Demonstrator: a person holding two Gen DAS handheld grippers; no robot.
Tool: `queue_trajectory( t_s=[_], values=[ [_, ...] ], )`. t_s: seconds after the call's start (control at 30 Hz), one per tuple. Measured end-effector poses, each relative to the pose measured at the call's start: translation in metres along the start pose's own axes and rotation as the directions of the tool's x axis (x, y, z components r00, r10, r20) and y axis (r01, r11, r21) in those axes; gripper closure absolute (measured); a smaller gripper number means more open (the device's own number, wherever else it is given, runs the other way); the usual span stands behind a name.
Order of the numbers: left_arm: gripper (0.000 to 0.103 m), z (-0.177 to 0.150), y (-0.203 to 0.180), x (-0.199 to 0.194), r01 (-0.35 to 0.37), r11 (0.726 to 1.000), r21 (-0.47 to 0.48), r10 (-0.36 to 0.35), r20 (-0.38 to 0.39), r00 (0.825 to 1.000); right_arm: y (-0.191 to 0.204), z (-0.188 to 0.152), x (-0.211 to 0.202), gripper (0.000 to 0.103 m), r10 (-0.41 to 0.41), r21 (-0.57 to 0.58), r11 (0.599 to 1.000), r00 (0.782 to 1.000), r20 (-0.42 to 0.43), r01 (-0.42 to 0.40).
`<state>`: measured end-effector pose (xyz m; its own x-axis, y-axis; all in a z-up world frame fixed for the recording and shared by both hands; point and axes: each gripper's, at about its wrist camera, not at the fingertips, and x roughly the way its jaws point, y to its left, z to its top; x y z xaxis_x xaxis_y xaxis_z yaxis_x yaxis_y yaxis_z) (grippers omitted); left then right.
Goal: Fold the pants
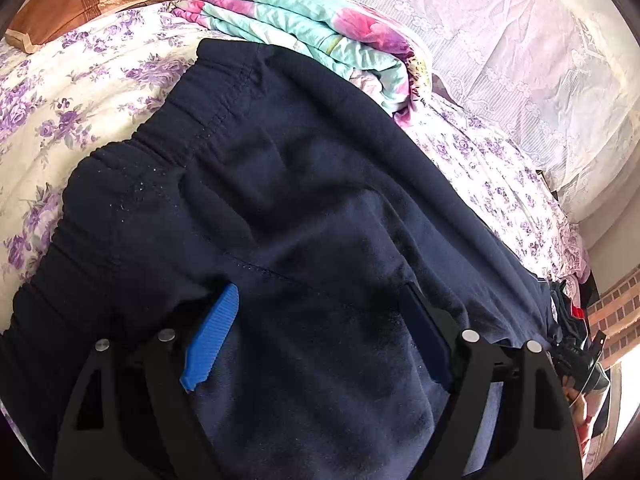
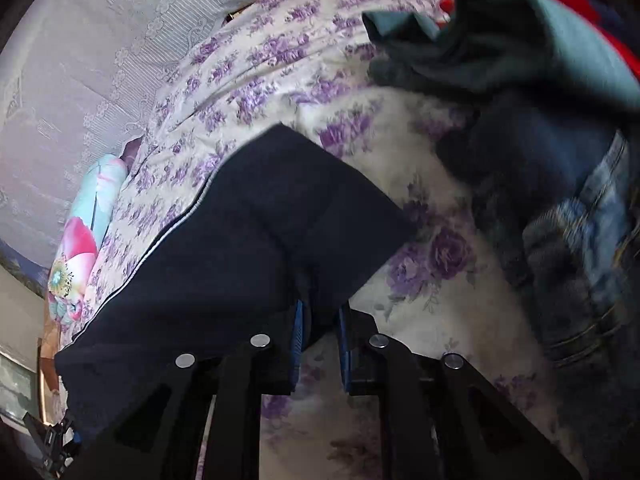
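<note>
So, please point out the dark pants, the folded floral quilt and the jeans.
dark pants (image 1: 280, 184), left wrist view, on the seat below the waistband.
folded floral quilt (image 1: 288, 12), left wrist view, on its top layer.
jeans (image 2: 580, 240), right wrist view, on the faded denim.

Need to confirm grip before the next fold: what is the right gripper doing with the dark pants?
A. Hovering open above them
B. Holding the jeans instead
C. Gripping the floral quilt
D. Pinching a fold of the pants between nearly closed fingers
D: in the right wrist view the right gripper has its blue fingers drawn close with a fold of the dark pants between them, while the jeans lie apart to the side.
</note>
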<state>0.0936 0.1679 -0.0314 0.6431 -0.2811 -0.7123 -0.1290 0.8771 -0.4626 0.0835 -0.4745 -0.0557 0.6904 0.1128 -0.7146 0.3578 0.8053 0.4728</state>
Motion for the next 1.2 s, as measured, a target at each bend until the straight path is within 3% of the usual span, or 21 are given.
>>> queue_trajectory(
  t_s=[0.07,0.13,0.2,0.3,0.4,0.47,0.53,0.6,0.67,0.7,0.8,0.87,0.93,1.0,1.13,1.2],
  values=[
    [0.023,0.0,0.001,-0.001,0.001,1.0,-0.002,-0.001,-0.004,1.0,0.003,0.001,-0.023,0.067,-0.019,0.035,0.999,0.997,0.08,0.017],
    [0.023,0.002,-0.001,-0.005,-0.01,1.0,-0.019,0.009,-0.013,1.0,0.016,0.003,-0.049,0.067,-0.072,-0.004,0.997,0.979,0.192,0.074],
    [0.023,0.008,-0.004,-0.012,-0.024,0.999,-0.037,0.023,-0.011,1.0,0.035,0.011,-0.064,0.067,-0.062,-0.073,0.994,0.967,0.249,0.082],
    [0.022,0.033,-0.015,-0.014,-0.021,0.999,-0.031,0.02,-0.014,1.0,0.057,0.037,-0.044,0.067,0.031,-0.098,0.995,0.988,0.152,-0.016],
    [0.022,0.059,-0.019,-0.008,-0.029,0.996,-0.084,0.031,0.023,0.999,0.079,0.057,-0.008,0.065,0.035,-0.09,0.996,0.994,0.107,-0.025],
    [0.022,0.074,-0.016,0.002,-0.038,0.992,-0.123,0.043,0.041,0.998,0.097,0.062,0.02,0.05,0.02,-0.103,0.995,0.997,0.071,-0.012],
    [0.022,0.083,-0.007,0.016,-0.029,0.985,-0.169,0.036,0.038,0.999,0.108,0.063,0.045,0.043,0.017,-0.102,0.995,0.999,0.042,-0.012],
    [0.022,0.087,0.006,0.033,-0.022,0.98,-0.198,0.027,0.022,0.999,0.108,0.058,0.069,0.042,0.068,-0.056,0.996,0.997,-0.027,-0.07],
    [0.023,0.087,0.01,0.046,-0.057,0.987,-0.148,0.06,0.017,0.998,0.106,0.052,0.096,0.042,0.049,-0.021,0.998,0.994,-0.093,-0.052],
    [0.023,0.085,0.003,0.049,-0.094,0.991,-0.092,0.097,0.031,0.995,0.105,0.05,0.099,0.042,0.053,-0.041,0.998,0.997,-0.048,-0.055],
    [0.015,0.085,-0.016,0.059,-0.195,0.981,0.017,0.194,0.028,0.981,0.12,0.058,0.109,0.055,-0.066,-0.11,0.992,0.998,-0.023,0.063],
    [0.015,0.087,-0.019,0.061,-0.222,0.975,0.026,0.222,0.025,0.975,0.132,0.062,0.116,0.081,-0.167,-0.185,0.969,0.986,0.011,0.166],
    [0.015,0.095,-0.016,0.062,-0.22,0.976,0.003,0.22,0.026,0.975,0.129,0.067,0.124,0.103,-0.159,-0.196,0.968,0.987,0.015,0.159],
    [0.021,0.107,-0.008,0.062,-0.231,0.972,-0.032,0.232,0.041,0.972,0.124,0.071,0.128,0.103,-0.138,-0.158,0.977,0.99,0.036,0.142],
    [0.02,0.125,0.005,0.079,-0.221,0.974,-0.042,0.222,0.025,0.975,0.126,0.077,0.135,0.103,-0.143,-0.17,0.974,0.988,0.058,0.151],
    [0.021,0.124,-0.001,0.08,-0.248,0.969,-0.01,0.248,0.035,0.968,0.124,0.074,0.117,0.099,-0.061,-0.132,0.989,0.995,0.079,0.071]
  ],
)
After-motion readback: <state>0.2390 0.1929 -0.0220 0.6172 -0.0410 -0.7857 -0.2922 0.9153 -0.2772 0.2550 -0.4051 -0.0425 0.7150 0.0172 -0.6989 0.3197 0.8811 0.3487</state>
